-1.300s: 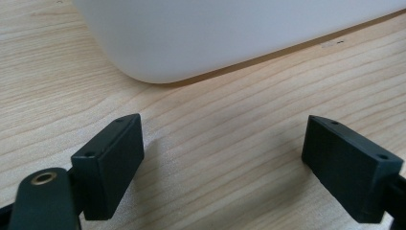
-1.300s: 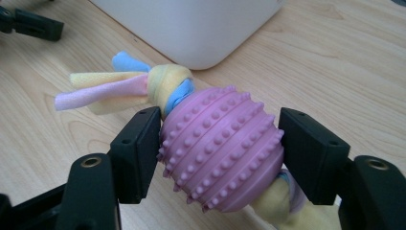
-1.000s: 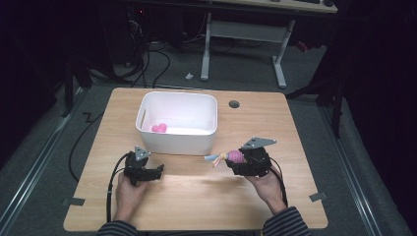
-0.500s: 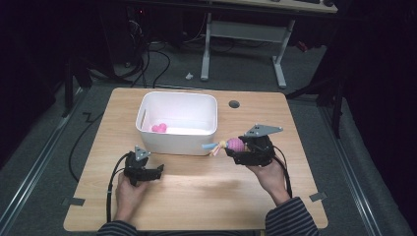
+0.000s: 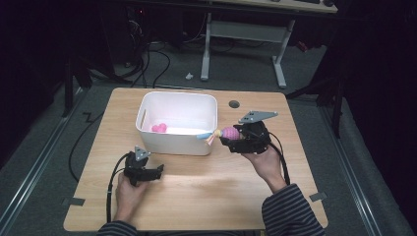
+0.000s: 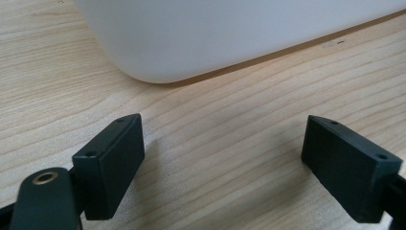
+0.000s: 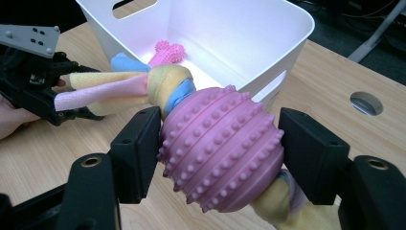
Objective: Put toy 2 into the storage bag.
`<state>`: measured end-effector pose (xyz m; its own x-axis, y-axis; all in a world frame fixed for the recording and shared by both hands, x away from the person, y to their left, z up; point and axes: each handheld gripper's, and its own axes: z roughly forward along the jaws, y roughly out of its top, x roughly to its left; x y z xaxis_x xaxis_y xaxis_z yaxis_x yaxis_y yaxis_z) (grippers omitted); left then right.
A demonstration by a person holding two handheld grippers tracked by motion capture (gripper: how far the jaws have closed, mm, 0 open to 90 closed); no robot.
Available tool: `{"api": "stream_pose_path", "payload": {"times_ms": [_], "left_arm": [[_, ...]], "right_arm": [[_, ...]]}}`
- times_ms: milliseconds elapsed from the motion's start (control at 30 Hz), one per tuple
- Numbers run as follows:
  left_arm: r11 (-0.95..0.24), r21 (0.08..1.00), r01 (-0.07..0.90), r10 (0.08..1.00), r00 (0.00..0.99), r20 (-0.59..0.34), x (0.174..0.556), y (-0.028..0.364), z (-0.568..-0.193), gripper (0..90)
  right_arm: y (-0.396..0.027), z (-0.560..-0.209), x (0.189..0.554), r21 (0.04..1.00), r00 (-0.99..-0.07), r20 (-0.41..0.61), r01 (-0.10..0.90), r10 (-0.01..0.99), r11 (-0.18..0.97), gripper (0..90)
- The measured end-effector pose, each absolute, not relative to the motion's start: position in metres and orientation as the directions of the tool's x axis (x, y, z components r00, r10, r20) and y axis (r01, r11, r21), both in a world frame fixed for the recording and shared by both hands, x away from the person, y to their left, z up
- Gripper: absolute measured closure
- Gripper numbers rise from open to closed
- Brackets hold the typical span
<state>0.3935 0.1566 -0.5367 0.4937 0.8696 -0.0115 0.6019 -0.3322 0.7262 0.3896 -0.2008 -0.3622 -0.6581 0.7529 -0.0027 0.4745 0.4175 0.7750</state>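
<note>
1. right claw [image 5: 222, 139] [image 7: 220, 143] is clamped on a pink studded ball toy [image 5: 230, 132] [image 7: 221, 146], one black pad pressing each side of the ball.
2. fleece strips in yellow, pink and blue are knotted through the ball; the knot and loose ends [image 7: 119, 84] stick out past the jaws, and more yellow fleece hangs below the ball in the right gripper view.
3. in the high view the toy is held off the table [image 5: 206, 191], just beside the right-hand near corner of the white bin [image 5: 177, 101]; the strip ends [image 5: 206, 136] point at the bin wall, and i cannot tell whether they touch it.
4. the right hand [image 5: 263, 164] holds its gripper up off the table, with the grey plate on top.
5. a small pink toy [image 5: 158, 128] [image 7: 167, 51] lies inside the bin on its floor, near the left wall in the high view.
6. left claw [image 5: 160, 169] [image 6: 225, 163] is wide, with bare wood between the pads; it sits low on the table just in front of the bin's near wall [image 6: 230, 33].
7. the left hand [image 5: 129, 194] grips its gripper near the table's front edge, cable trailing off to the left.
8. a round cable hole [image 5: 234, 104] is in the table behind the bin's right corner.
</note>
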Motion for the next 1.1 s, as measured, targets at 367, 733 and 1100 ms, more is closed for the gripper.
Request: {"api": "stream_pose_path", "payload": {"times_ms": [367, 733, 1100], "left_arm": [[-0.332, 0.726, 0.602, 0.87, 0.494, -0.011, 0.393, 0.157, -0.537, 14.9], [-0.329, 0.727, 0.602, 0.871, 0.491, -0.013, 0.393, 0.156, -0.537, 14.8], [-0.331, 0.726, 0.602, 0.87, 0.493, -0.012, 0.393, 0.157, -0.537, 14.9]], "right_arm": [[-0.185, -0.343, 0.408, 0.774, -0.675, -0.019, 0.456, 0.737, 0.439, 33.8], [-0.162, -0.331, 0.428, 0.766, -0.698, -0.037, 0.44, 0.715, 0.469, 33.8], [-0.14, -0.331, 0.451, 0.751, -0.718, -0.04, 0.437, 0.694, 0.495, 33.8]]}}
